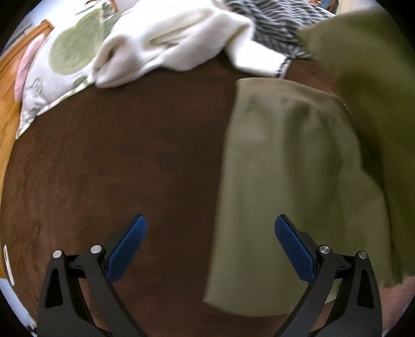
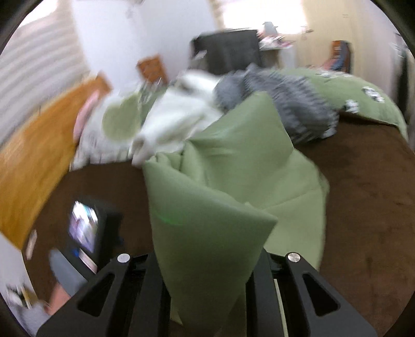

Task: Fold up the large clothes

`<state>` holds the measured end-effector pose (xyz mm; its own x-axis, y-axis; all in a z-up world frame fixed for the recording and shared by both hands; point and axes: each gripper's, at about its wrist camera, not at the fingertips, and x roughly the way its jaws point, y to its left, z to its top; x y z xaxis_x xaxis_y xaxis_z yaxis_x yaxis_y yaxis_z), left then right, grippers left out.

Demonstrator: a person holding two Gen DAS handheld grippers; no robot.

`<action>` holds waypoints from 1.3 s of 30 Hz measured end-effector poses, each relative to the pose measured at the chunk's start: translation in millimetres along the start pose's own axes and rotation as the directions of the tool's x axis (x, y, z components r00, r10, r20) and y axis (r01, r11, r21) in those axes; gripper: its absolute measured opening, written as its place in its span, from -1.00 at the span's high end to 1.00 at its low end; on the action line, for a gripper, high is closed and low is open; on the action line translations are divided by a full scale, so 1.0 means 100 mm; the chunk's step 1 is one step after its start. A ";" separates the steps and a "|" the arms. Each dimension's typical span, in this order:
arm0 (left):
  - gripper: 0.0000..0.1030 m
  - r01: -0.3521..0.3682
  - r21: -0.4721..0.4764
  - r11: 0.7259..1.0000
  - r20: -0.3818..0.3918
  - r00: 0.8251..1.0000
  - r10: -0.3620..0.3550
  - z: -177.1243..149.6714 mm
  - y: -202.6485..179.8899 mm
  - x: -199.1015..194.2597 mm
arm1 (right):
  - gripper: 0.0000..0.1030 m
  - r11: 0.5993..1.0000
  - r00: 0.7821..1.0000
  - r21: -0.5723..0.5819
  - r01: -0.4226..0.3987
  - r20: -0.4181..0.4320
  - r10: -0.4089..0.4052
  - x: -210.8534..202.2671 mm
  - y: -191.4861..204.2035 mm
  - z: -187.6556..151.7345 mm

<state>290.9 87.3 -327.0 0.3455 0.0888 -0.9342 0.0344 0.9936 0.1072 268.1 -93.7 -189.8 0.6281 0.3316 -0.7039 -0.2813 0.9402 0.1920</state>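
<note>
An olive green garment (image 1: 290,181) lies partly folded on the brown bed cover (image 1: 129,160), to the right in the left wrist view. My left gripper (image 1: 210,248) is open and empty, low over the cover at the garment's left edge. In the right wrist view my right gripper (image 2: 207,261) is shut on the green garment (image 2: 212,207) and lifts a bunched part of it off the bed; its fingertips are hidden by the cloth. A raised flap of the garment (image 1: 368,85) hangs at the right of the left wrist view.
A white garment (image 1: 171,44) and a striped grey garment (image 1: 275,23) lie heaped at the far side of the bed. A floral pillow (image 1: 59,70) and wooden headboard (image 2: 36,160) are on the left. The left gripper's body (image 2: 85,230) shows in the right wrist view.
</note>
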 end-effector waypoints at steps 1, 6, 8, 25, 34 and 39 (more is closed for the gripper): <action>-0.88 -0.007 -0.015 1.000 -0.006 1.000 0.007 -0.04 0.10 0.02 | 0.72 1.000 0.999 -0.026 0.001 -0.038 -0.002 0.14 0.10 -0.06; -0.88 -0.022 -0.126 0.992 -0.046 0.999 0.016 -0.19 0.51 0.17 | 0.56 0.982 0.962 -0.187 0.022 -0.263 -0.071 0.89 0.53 -0.63; -0.88 -0.027 -0.161 0.987 -0.056 0.998 0.018 -0.24 0.64 0.20 | 0.46 0.979 0.947 -0.201 0.019 -0.309 -0.081 1.02 0.57 -0.74; -0.88 -0.025 -0.252 0.968 -0.050 0.999 0.013 -0.45 1.09 -0.29 | -0.59 0.986 0.929 -0.039 -0.161 -0.344 0.138 0.72 0.74 -0.53; -0.88 0.048 -0.184 0.982 -0.014 0.999 -0.052 -0.30 0.84 -0.73 | -0.59 0.981 0.953 -0.068 -0.181 -0.257 0.158 -0.11 0.76 -0.20; -0.88 0.158 -0.145 0.977 0.015 0.987 -0.157 -0.08 0.46 -0.89 | -0.41 0.992 0.972 -0.102 -0.068 -0.231 0.043 -0.32 0.33 -0.06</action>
<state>253.8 125.8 -241.7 0.3497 -0.0694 -0.9343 -0.0483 0.9946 -0.0920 234.6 -74.1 -164.6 0.4308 0.3445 -0.8341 -0.3961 0.9027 0.1683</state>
